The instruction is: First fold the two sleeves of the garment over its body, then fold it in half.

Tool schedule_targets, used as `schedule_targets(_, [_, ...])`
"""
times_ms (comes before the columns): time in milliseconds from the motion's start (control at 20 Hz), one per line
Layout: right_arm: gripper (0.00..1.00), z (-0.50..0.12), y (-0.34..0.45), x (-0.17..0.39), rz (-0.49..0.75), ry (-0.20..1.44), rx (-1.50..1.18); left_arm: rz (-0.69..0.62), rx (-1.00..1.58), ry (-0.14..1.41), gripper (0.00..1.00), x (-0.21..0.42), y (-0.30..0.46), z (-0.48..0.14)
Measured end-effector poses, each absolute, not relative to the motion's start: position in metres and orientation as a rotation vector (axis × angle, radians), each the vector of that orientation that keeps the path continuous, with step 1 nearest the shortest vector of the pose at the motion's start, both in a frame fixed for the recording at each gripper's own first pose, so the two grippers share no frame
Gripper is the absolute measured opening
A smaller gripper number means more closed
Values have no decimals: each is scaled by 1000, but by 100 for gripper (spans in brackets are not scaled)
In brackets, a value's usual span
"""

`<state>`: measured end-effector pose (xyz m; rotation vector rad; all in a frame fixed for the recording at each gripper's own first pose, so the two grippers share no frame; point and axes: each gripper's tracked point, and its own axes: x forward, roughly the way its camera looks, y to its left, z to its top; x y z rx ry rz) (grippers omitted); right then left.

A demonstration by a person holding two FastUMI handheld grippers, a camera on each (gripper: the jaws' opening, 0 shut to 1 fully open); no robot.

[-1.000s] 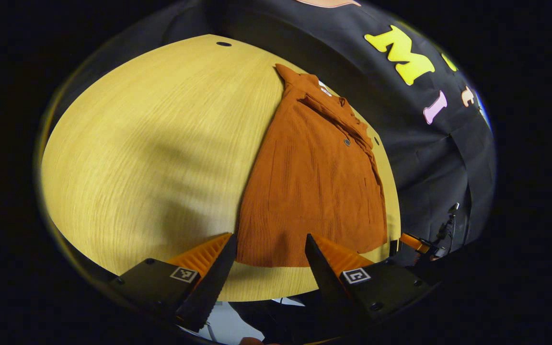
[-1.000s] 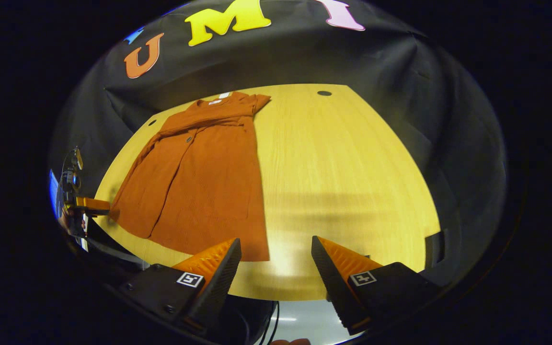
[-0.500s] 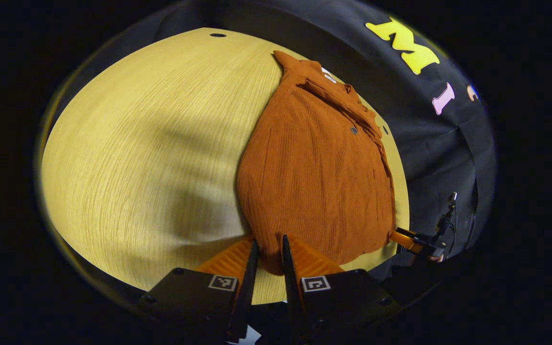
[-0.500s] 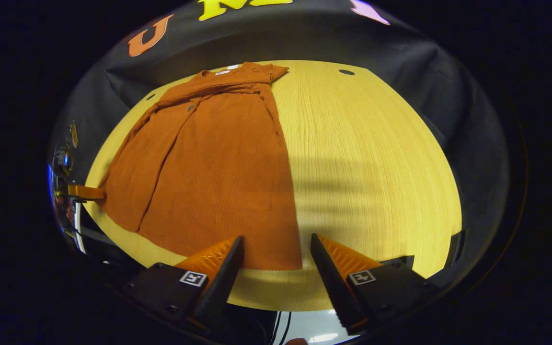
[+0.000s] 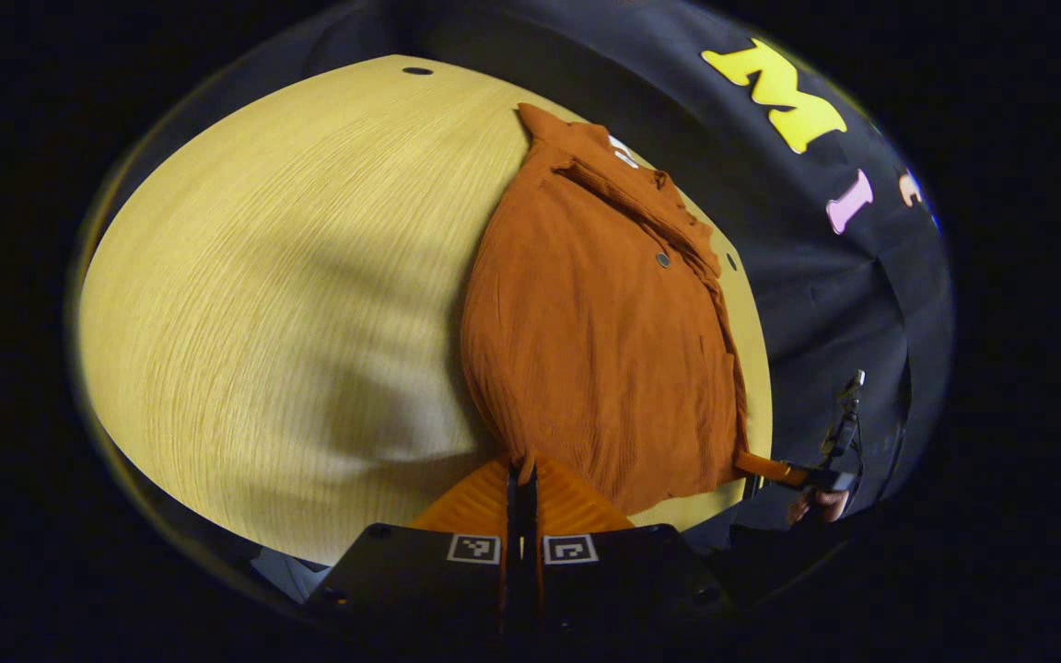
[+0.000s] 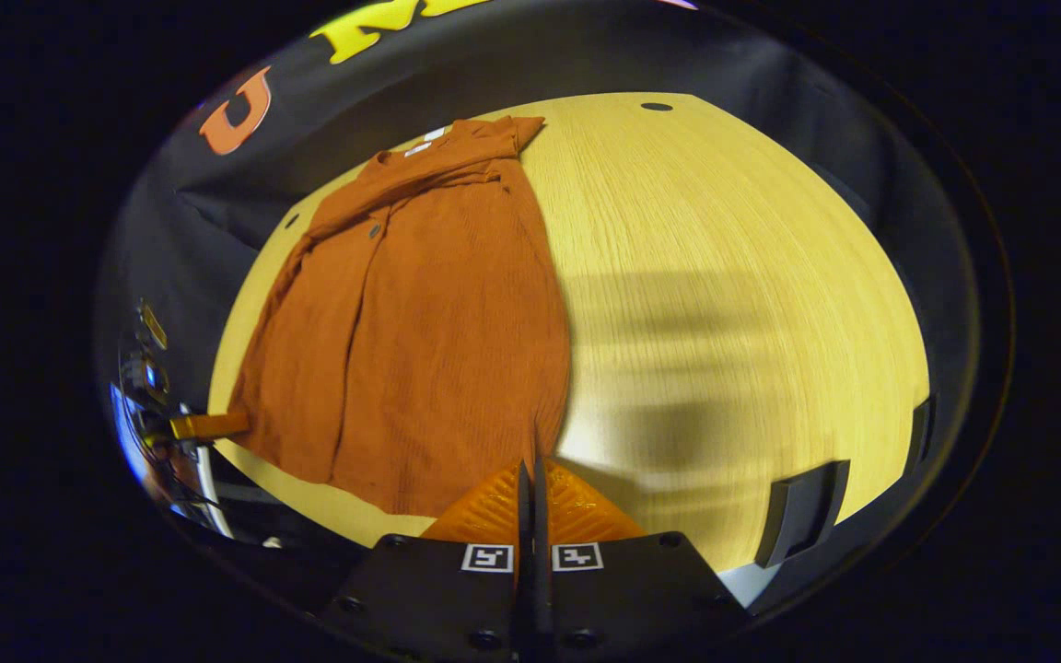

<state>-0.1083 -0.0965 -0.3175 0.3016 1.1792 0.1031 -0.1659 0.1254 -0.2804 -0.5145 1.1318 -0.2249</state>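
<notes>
Fingers came first in both views: my left gripper (image 5: pixel 522 479) had its two fingers pressed together on the near hem corner of the garment (image 5: pixel 600 322), and my right gripper (image 6: pixel 530 474) was pinched the same way on the other hem corner, low at six o'clock in each view. Cloth bunched into a small pucker right where each pair of fingers met.

I judged the sleeves already laid over the body, since the shirt made a long narrow panel with a lengthwise overlap down its front. That put me at the start of the halving fold. The next move, as I read it, called for lifting both corners together, level, and carrying them toward the collar at twelve o'clock without letting the folded sleeves slide out.

The fabric was rust-coloured, ribbed like fine corduroy, soft and limp enough to sag between my two grips. A small dark button (image 5: pixel 662 261) sat on the placket. Beyond it the collar lay rumpled near the far edge of the table (image 6: pixel 724 276), a pale wood-grain top, smooth and slightly glossy.
</notes>
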Motion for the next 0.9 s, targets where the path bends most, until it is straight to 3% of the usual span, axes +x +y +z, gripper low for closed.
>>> schedule_targets(300, [1,-242,-112,-115,139,1149,437,-352,-534,1102,3,-209,134,-229])
schedule_targets(550, [1,-125,-136,-88,198,1047,548,-546,-435,1008,3,-240,128,-157])
schedule_targets(750, [1,-55,-157,-49,214,960,564,-583,-408,861,3,-203,114,-97])
schedule_targets(900, [1,-21,-149,15,236,873,592,-544,-389,786,3,-147,121,-76])
